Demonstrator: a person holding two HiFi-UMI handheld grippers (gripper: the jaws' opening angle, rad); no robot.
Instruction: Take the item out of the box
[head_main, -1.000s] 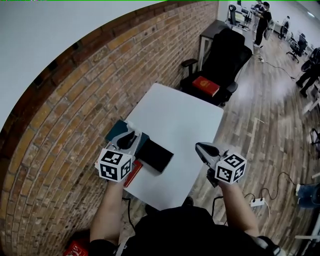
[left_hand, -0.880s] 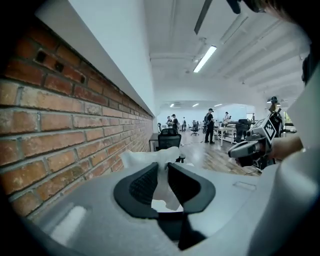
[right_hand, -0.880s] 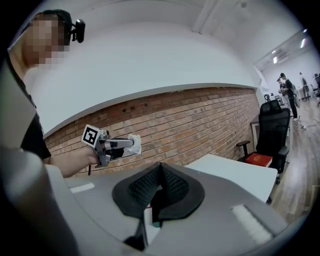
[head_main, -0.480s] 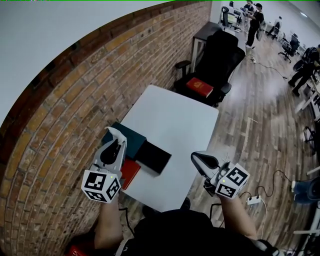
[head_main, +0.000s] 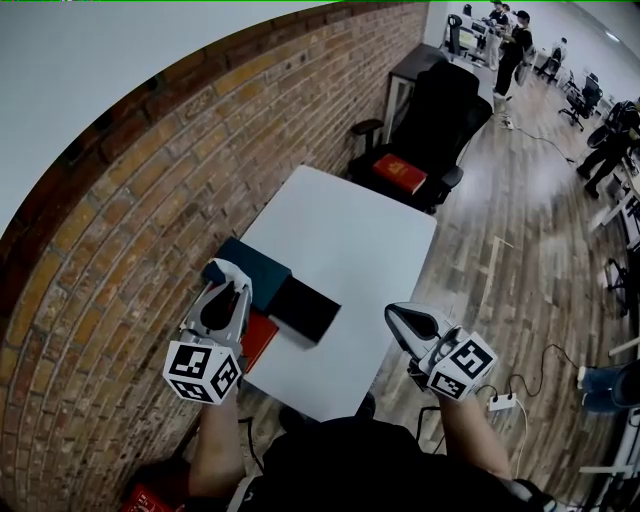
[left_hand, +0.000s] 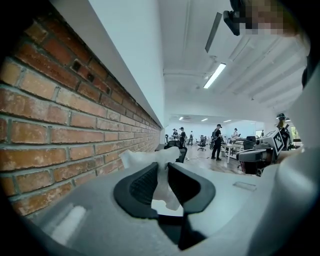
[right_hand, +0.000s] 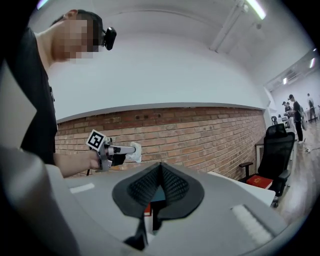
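Note:
My left gripper (head_main: 232, 285) hangs over the table's near left edge, shut on a crumpled white item (head_main: 222, 268). In the left gripper view the white item (left_hand: 148, 158) is pinched between the dark pads (left_hand: 137, 185) and sticks out ahead of them. The box lies apart on the white table (head_main: 350, 230): a teal lid (head_main: 255, 265), a black tray (head_main: 303, 308) and a red piece (head_main: 258, 335). My right gripper (head_main: 398, 318) hovers off the table's near right edge, shut and holding nothing. From the right gripper view I see the left gripper (right_hand: 131, 149) carrying the white item (right_hand: 135, 152).
A brick wall (head_main: 130, 220) runs along the table's left side. A black office chair (head_main: 440, 110) with a red book (head_main: 398, 173) on its seat stands past the far end. A power strip (head_main: 497, 402) lies on the wooden floor at the right. People stand far off.
My left gripper has drawn back from over the box towards the near left edge, carrying the white item. The right gripper has shifted slightly and rolled.

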